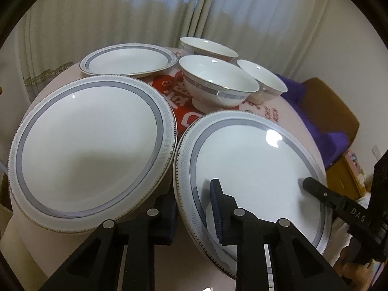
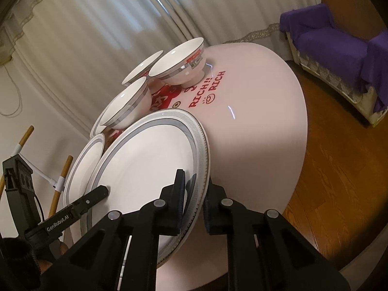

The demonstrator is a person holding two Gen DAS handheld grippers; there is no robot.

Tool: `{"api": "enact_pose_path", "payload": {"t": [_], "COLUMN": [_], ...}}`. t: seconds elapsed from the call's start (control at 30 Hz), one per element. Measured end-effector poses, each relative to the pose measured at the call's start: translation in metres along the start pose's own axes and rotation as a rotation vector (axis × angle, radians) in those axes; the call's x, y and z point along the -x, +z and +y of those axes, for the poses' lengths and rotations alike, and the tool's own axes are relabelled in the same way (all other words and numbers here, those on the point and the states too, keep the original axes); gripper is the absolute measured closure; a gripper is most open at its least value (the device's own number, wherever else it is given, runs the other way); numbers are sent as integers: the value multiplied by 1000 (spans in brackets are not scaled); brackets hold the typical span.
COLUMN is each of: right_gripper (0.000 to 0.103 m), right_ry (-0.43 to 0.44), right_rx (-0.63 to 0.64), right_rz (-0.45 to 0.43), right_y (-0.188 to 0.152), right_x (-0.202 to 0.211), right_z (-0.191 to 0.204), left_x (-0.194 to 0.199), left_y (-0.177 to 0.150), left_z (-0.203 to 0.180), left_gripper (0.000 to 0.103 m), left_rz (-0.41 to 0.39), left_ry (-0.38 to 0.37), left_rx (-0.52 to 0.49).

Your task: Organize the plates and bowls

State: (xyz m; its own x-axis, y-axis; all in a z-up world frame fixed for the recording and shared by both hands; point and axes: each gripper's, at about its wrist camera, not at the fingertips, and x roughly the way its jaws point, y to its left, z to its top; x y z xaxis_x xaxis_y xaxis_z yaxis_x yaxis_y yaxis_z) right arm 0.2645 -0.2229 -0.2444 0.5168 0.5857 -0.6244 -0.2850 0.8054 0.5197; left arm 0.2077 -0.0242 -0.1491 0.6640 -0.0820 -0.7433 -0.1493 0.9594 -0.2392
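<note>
We hold one big plate (image 1: pixel 254 165) with both grippers. The left gripper (image 1: pixel 194 208) pinches its near rim; the right gripper (image 2: pixel 194 194) pinches the other side. Two grips keep it steady above the tabletop (image 2: pixel 254 121), beside another plate (image 1: pixel 89 145).

I see two large round white china plates (image 1: pixel 89 145) (image 1: pixel 252 169), each ringed by a grey band inside a pale key-fret border with a fine dotted edge. My smaller white plate (image 1: pixel 128 60) and three white footed bowls (image 1: pixel 218 82) (image 1: pixel 208 46) (image 1: pixel 264 80) carry grey bands too. The round pale pink tabletop (image 2: pixel 254 133) bears red lettering. A purple cloth (image 2: pixel 339 38) drapes the brown chair (image 2: pixel 344 2).
</note>
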Motion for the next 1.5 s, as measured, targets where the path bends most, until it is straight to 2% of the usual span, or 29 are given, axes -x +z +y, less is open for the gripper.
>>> {"api": "enact_pose_path", "payload": {"t": [0.33, 0.47, 0.63, 0.9, 1.13, 1.5], "right_gripper": [89, 88, 88, 87, 87, 87], "right_ry": [-14, -6, 22, 81, 100, 34], "right_rx": [-15, -2, 25, 70, 100, 129], "right_rz": [-15, -25, -26, 14, 47, 83], "right_y": [-18, -20, -22, -24, -21, -21], "right_x": [23, 30, 27, -12, -51, -80], "right_z": [12, 28, 56, 109, 145, 171], "left_x": [36, 55, 79, 100, 96, 60], "left_y": [-3, -3, -3, 0, 6, 24], "left_z": [8, 20, 42, 95, 133, 165], "left_gripper": [89, 89, 89, 89, 89, 89], "left_rz": [-33, -57, -106, -152, -149, -112], "left_ry": [-72, -71, -52, 27, 80, 96], "left_rx": [-26, -29, -7, 52, 82, 125]}}
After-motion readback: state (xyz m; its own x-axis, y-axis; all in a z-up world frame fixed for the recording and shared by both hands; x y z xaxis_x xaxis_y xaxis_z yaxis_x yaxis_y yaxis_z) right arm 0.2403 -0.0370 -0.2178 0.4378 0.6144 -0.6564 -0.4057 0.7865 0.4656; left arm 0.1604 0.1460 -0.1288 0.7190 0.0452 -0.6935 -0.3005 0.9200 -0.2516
